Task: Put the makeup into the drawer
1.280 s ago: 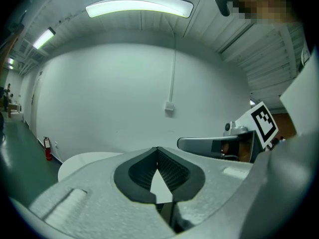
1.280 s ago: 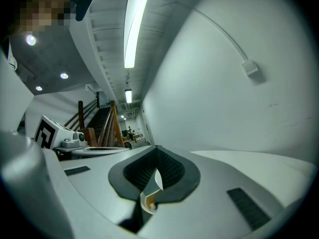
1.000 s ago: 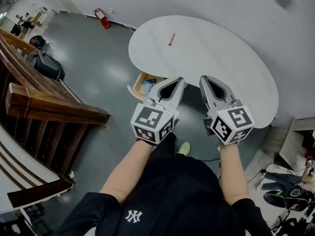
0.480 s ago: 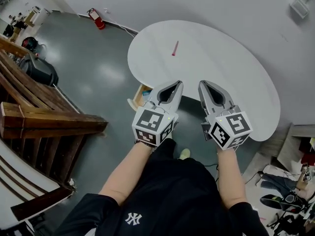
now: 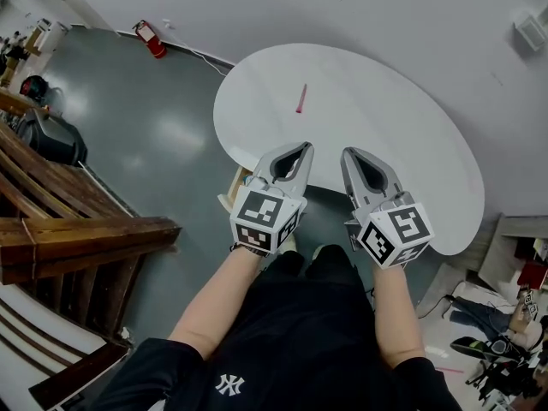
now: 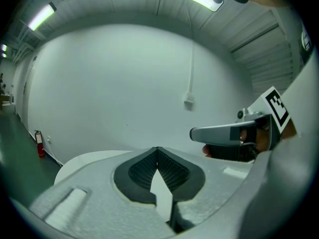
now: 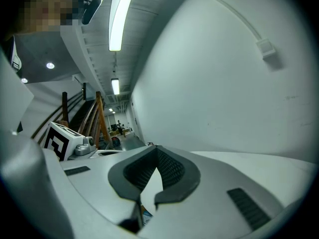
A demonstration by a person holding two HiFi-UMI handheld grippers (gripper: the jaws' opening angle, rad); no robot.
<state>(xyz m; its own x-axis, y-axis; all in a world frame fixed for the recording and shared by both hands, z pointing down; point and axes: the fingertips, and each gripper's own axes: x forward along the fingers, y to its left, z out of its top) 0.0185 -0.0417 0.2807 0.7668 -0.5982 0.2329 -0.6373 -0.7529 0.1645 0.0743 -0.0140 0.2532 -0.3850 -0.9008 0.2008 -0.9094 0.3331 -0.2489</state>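
A thin pink makeup stick (image 5: pixel 300 98) lies alone on the white rounded table (image 5: pixel 402 135), toward its far left part. Under the table's near left edge a corner of an open wooden drawer (image 5: pixel 234 186) shows, mostly hidden by my left gripper (image 5: pixel 297 147). My left gripper and my right gripper (image 5: pixel 349 153) hover side by side at the table's near edge, both shut and holding nothing. In the left gripper view the shut jaws (image 6: pixel 157 149) point over the table toward the wall. The right gripper view shows that gripper (image 7: pixel 156 147) closed the same way.
A wooden stair railing (image 5: pixel 86 234) runs along the left. A red fire extinguisher (image 5: pixel 149 38) stands by the far wall and a dark bag (image 5: pixel 53 137) sits on the grey floor. Clutter (image 5: pixel 492 336) lies on the floor at the right. The person's legs are below the grippers.
Both grippers stay shut and empty, side by side. The view has shifted toward the table, and the open drawer is now more hidden behind the left gripper.
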